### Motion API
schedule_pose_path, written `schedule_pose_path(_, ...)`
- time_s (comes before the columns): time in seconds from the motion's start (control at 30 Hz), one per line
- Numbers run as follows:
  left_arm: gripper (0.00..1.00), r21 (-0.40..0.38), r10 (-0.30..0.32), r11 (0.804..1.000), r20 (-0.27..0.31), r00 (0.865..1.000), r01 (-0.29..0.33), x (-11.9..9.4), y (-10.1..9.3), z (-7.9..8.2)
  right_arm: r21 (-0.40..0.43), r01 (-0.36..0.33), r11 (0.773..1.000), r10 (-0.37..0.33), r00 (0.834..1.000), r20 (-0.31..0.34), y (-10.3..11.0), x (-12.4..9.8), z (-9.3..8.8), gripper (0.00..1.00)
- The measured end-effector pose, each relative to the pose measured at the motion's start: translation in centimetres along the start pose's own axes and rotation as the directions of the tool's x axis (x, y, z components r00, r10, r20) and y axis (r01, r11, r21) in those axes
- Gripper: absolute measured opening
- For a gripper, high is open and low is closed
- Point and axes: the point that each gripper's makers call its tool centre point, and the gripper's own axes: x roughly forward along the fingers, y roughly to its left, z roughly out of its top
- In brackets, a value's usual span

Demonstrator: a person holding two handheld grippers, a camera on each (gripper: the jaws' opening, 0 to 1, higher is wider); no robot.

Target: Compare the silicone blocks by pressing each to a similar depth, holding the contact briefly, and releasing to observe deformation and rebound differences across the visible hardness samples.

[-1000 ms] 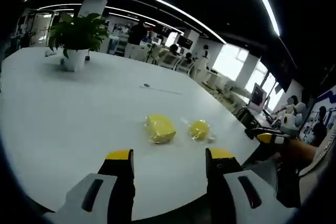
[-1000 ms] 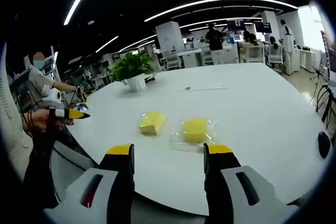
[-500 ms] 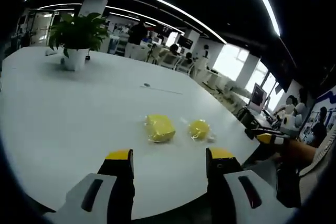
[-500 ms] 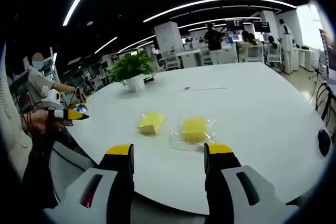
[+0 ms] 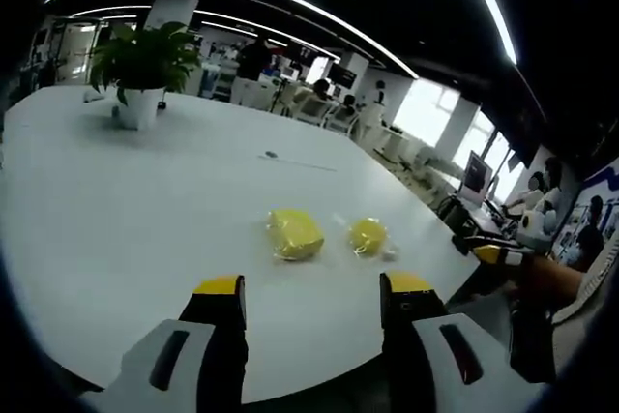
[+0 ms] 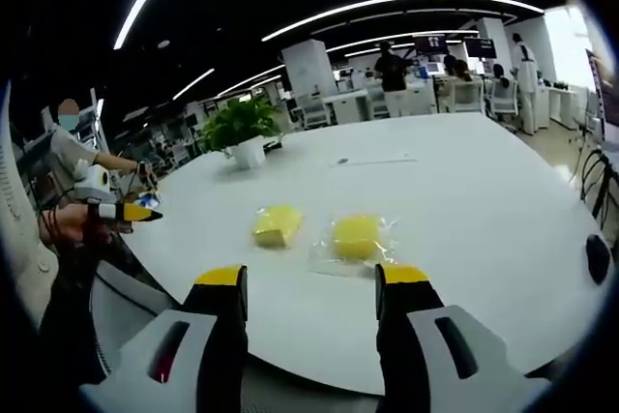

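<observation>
In the left gripper view, the left gripper is held above the near edge of a large white table. Its two yellow-tipped jaws stand wide apart and nothing is between them; they touch nothing. Ahead of the jaws, two yellow silicone blocks lie on the table. The larger block is nearer to the middle of the view, and the smaller block lies just beside it, wrapped in a clear plastic bag. Both blocks are well apart from the jaws. At the right edge of this view the tip of the right gripper comes in, off the table edge.

In the right gripper view, the right gripper is also released, with the jaws wide open and empty, over the table edge. The two blocks lie ahead of it; the one in the plastic bag is close in front of the right-hand jaw.

A potted plant stands far back on the table.
</observation>
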Motion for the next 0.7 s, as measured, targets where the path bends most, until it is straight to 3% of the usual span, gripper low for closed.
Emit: schedule_pose_path(0.7, 0.55, -0.043, 0.004, 0.999, -0.009, 1.0, -0.005, 0.69, 0.43, -0.2, 0.005, -0.006, 1.0, 0.007, 0.999, -0.036, -0.12, 0.39, -0.32, 0.5)
